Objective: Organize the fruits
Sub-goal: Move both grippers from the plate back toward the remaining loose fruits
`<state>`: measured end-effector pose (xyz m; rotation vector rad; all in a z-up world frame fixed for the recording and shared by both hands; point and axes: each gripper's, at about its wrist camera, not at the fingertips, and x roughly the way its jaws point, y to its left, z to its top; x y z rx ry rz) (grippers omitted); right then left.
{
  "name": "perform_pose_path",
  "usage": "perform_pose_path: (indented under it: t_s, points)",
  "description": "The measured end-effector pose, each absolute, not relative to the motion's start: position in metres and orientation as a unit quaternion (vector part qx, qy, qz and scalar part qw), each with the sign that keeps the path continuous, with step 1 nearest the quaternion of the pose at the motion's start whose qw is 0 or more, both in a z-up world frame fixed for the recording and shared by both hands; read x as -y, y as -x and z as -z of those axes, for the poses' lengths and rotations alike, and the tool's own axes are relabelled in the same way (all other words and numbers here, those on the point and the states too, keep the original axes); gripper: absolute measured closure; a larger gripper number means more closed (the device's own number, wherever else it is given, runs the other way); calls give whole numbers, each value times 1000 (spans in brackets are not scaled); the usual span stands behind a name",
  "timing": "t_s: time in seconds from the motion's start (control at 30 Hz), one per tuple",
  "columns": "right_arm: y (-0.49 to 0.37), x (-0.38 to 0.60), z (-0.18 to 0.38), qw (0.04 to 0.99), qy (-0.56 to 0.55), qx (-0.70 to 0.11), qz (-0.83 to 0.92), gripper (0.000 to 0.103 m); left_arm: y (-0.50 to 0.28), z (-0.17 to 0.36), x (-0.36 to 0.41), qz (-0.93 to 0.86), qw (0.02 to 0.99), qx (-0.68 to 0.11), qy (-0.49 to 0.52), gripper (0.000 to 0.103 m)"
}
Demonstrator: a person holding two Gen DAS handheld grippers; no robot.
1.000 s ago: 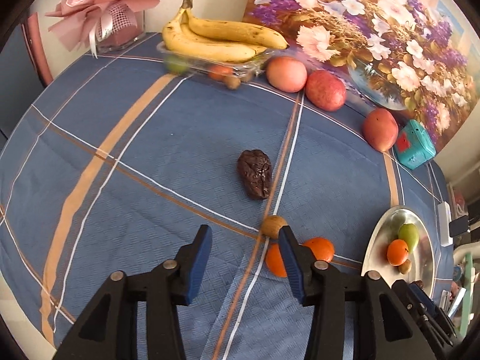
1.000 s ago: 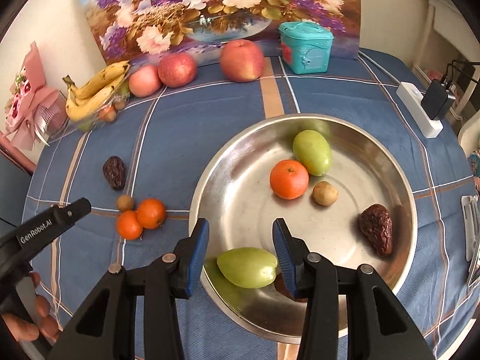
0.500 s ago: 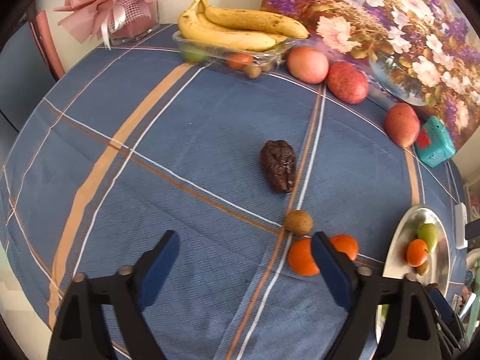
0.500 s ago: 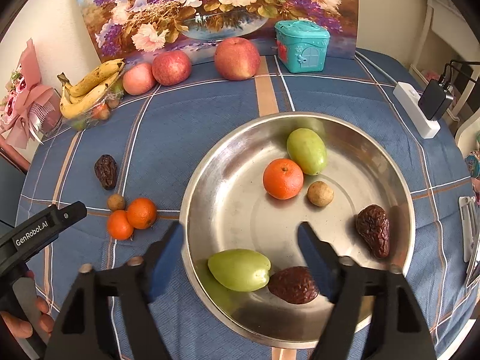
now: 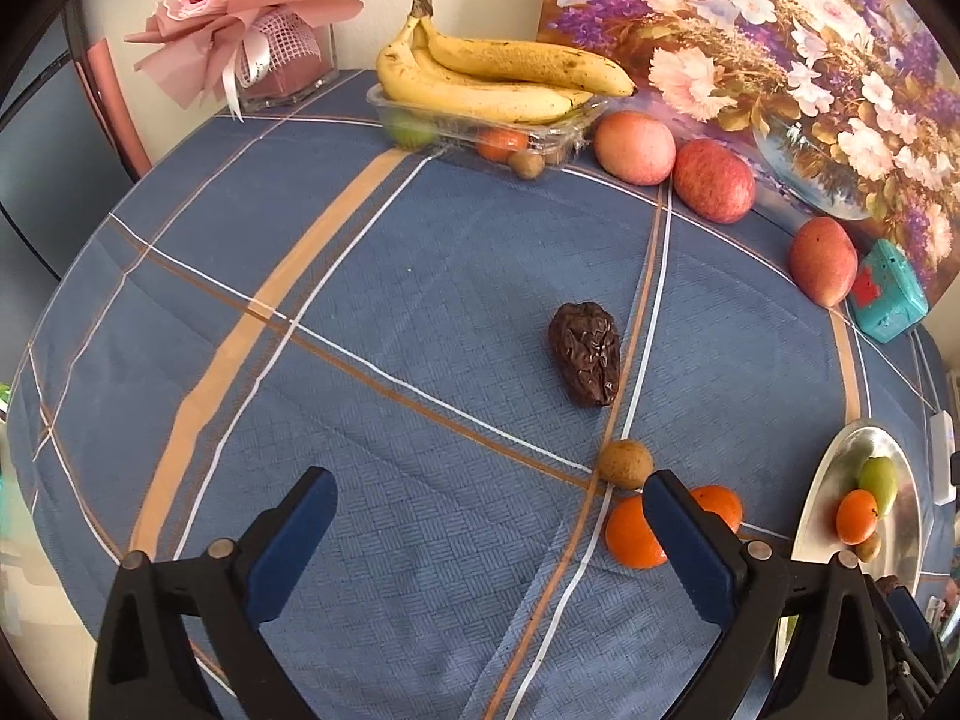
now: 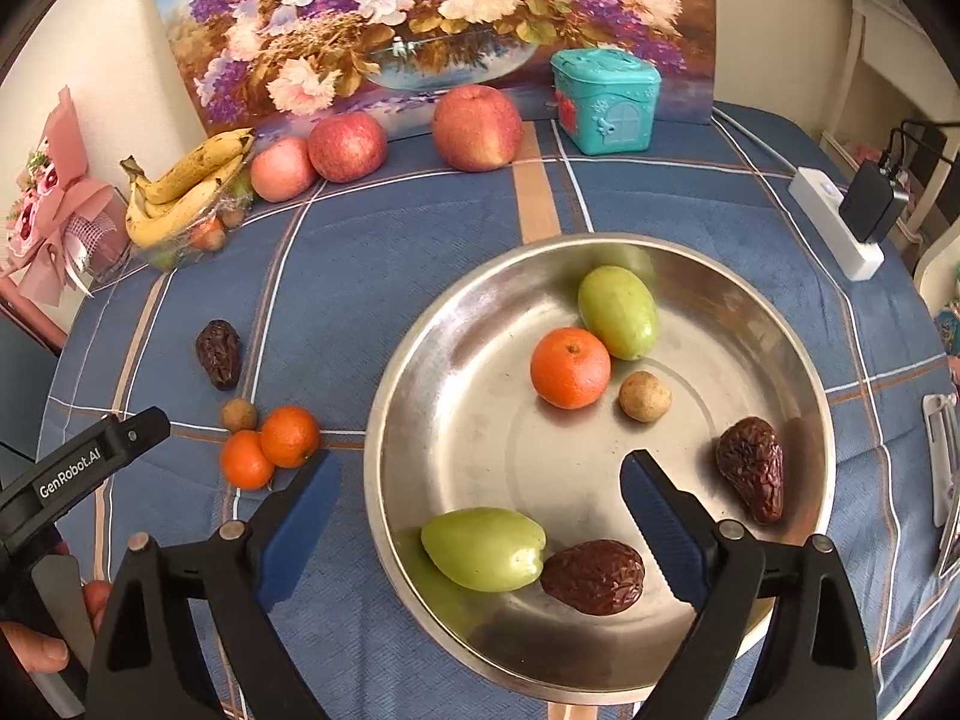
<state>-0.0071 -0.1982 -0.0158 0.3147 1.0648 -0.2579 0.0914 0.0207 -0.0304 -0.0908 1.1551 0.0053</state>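
Through my left wrist camera, my left tongs (image 5: 489, 513) stand wide apart and hold nothing, hovering above the blue plaid tablecloth (image 5: 372, 300). Ahead lies the wrinkled dark brown date (image 5: 586, 353), and nearer my right-hand finger sit the small round tan longan (image 5: 625, 464) and two orange tangerines (image 5: 636, 531), all touching or nearly so. I judge I am between picks: the next move calls for lowering these tongs around one loose fruit, likely the date, since it lies apart from the cluster and gives both fingers room. At the back, a clear plastic tray (image 5: 540, 135) carries yellow bananas (image 5: 498, 81) on top and some small fruit inside, one orange and one green, though the film blurs them too much for me to name. Through my right wrist camera, my right tongs (image 6: 480, 489) are likewise spread wide and empty, poised over the near rim of the round stainless steel bowl (image 6: 774, 324). The bowl holds two green oblong fruits (image 6: 618, 312), one tangerine (image 6: 570, 367), one longan (image 6: 645, 397) and two dates (image 6: 751, 468). Three red apples (image 6: 477, 127) stand untouched along the flower painting (image 6: 432, 18), beside a teal plastic box (image 6: 605, 100).
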Motion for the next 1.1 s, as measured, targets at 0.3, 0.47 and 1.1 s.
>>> perform_pose_path:
  t_s: [0.3, 0.47, 1.1]
  points:
    - [4, 195, 11, 850, -180, -485, 98, 9, -93, 26, -23, 6, 843, -535, 56, 0]
    - [-3, 190, 9, 856, -190, -476, 74, 9, -96, 26, -22, 12, 843, -534, 59, 0]
    - [-39, 148, -7, 876, -177, -448, -2, 9, -124, 4, -22, 36, 859, -506, 66, 0]
